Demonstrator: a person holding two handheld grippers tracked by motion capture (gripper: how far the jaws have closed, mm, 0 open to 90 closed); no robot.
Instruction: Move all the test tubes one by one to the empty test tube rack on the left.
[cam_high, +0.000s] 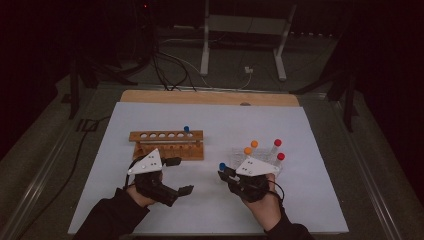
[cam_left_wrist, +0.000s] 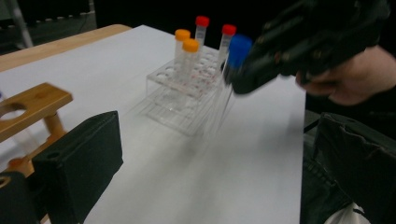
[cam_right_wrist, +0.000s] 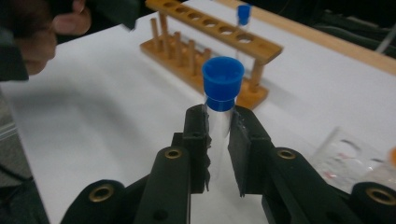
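In the right gripper view my right gripper (cam_right_wrist: 218, 128) is shut on a clear test tube with a blue cap (cam_right_wrist: 222, 81), held upright above the white mat. From above, that tube (cam_high: 222, 166) sits left of a clear plastic rack (cam_high: 239, 152) that holds two orange-capped tubes (cam_high: 251, 147) and two red-capped tubes (cam_high: 279, 150). A wooden rack (cam_high: 167, 143) stands at centre left with one blue-capped tube (cam_high: 186, 129) in its right end. My left gripper (cam_high: 179, 175) rests in front of the wooden rack, open with nothing between its jaws.
A white mat (cam_high: 210, 120) covers the table, with a strip of bare wood (cam_high: 200, 96) along its far edge. Cables (cam_high: 170, 70) and a metal stand (cam_high: 245, 40) lie on the dark floor beyond. The person's hands hold both grippers from the near edge.
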